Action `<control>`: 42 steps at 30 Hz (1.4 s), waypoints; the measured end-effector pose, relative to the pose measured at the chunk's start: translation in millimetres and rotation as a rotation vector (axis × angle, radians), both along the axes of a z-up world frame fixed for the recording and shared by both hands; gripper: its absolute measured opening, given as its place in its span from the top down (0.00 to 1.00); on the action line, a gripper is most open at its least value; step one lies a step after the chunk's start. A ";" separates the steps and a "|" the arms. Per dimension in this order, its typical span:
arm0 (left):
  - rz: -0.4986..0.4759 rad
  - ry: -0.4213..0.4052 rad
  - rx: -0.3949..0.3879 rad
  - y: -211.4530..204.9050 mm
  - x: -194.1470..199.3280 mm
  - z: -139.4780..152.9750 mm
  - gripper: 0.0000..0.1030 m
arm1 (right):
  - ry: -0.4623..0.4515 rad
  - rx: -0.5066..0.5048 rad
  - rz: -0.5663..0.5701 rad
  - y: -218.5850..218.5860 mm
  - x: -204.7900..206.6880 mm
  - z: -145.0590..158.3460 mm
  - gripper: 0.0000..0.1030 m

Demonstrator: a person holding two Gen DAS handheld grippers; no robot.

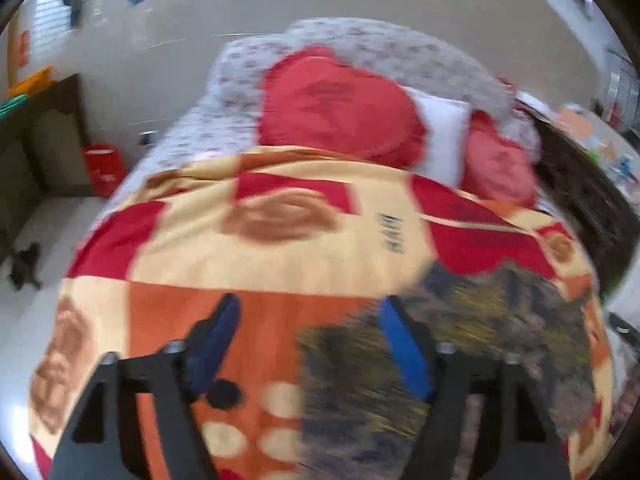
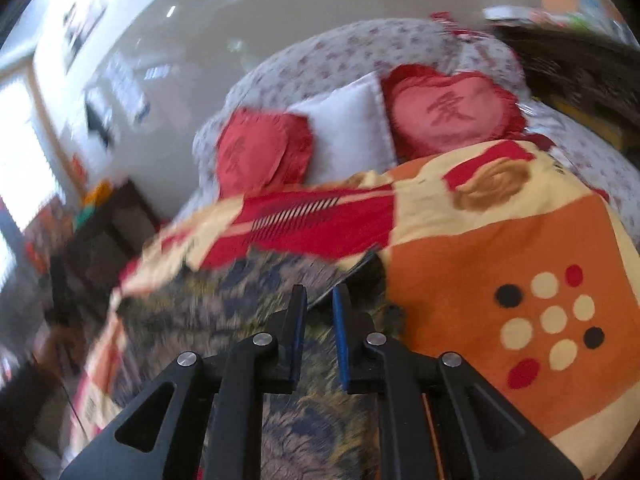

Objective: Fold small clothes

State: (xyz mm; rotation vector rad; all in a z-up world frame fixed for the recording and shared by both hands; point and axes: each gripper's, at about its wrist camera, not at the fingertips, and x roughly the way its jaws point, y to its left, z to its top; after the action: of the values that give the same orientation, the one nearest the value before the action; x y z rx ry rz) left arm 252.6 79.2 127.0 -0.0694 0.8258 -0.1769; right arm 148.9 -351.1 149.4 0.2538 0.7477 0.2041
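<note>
A dark patterned garment point(image 1: 460, 340), navy, olive and grey, lies on the orange, red and cream blanket point(image 1: 280, 264) on the bed. In the left wrist view it lies at the lower right, under the right finger. My left gripper point(image 1: 308, 312) is open wide and empty above the blanket and the garment's left edge. In the right wrist view the garment point(image 2: 224, 312) spreads at the lower left and under the fingers. My right gripper point(image 2: 320, 296) has its jaws a narrow gap apart just above the garment; no cloth shows between them. Both views are motion-blurred.
Two red heart-shaped cushions point(image 2: 264, 152) point(image 2: 448, 112) and a white pillow point(image 2: 352, 128) lie at the head of the bed. A dark wooden cabinet point(image 1: 44, 148) and a red bin point(image 1: 104, 168) stand at the left. A dark headboard point(image 1: 588, 208) runs along the right.
</note>
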 end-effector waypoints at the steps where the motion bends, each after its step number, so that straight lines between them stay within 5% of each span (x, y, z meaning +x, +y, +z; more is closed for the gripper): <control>1: -0.078 0.013 0.008 -18.6 -9.8 -5.3 0.53 | 0.016 -0.035 0.026 11.3 3.1 -3.8 0.68; 2: -0.130 0.029 0.014 -30.3 -15.6 -10.3 0.73 | 0.040 -0.100 0.055 28.8 9.4 -10.6 0.68; 4: -0.225 0.071 0.047 -64.3 -33.3 -33.0 0.89 | 0.090 -0.177 0.081 49.4 20.3 -24.8 0.68; 9: -0.228 0.170 0.129 -101.2 -20.0 -80.3 0.89 | 0.203 -0.266 0.079 73.6 49.2 -58.5 0.68; 12: -0.167 0.132 0.080 -94.6 18.1 -61.3 0.89 | 0.205 -0.244 0.050 74.2 70.3 -56.9 0.68; 13: -0.130 0.082 0.119 -93.1 32.2 -46.5 0.89 | 0.200 -0.214 0.039 71.1 78.2 -52.8 0.68; 15: -0.023 -0.004 0.191 -84.0 54.5 -17.1 0.86 | 0.089 -0.145 -0.008 60.2 96.5 -30.1 0.68; 16: 0.068 -0.049 0.180 -70.1 62.4 2.7 0.72 | 0.057 -0.140 -0.036 57.6 101.1 -23.8 0.68; 17: 0.098 -0.063 0.141 -61.5 63.3 11.6 0.58 | 0.027 -0.109 -0.080 49.4 104.1 -14.7 0.68; 19: 0.103 -0.071 -0.001 -39.0 55.0 24.5 0.51 | 0.004 0.003 -0.124 32.0 100.0 -2.7 0.68; 27: -0.061 0.025 -0.018 -30.6 -50.9 -14.7 0.51 | -0.042 -0.033 -0.043 4.7 9.7 5.4 0.68; 31: -0.085 0.075 -0.031 -21.5 -123.5 -38.2 0.48 | -0.022 -0.036 -0.014 -16.0 -56.6 -3.6 0.56; 37: -0.056 0.127 -0.104 -8.6 -208.0 -67.5 0.35 | 0.049 0.147 -0.035 -25.4 -149.7 -40.2 0.50; 42: -0.032 0.187 -0.173 -9.7 -216.9 -87.3 0.35 | 0.144 0.313 -0.067 -4.1 -169.7 -95.1 0.44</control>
State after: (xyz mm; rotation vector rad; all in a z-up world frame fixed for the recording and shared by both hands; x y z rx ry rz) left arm 35.6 69.5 39.7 -0.2386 0.9973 -0.2751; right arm -20.8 -355.3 54.4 0.5951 0.8482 0.2407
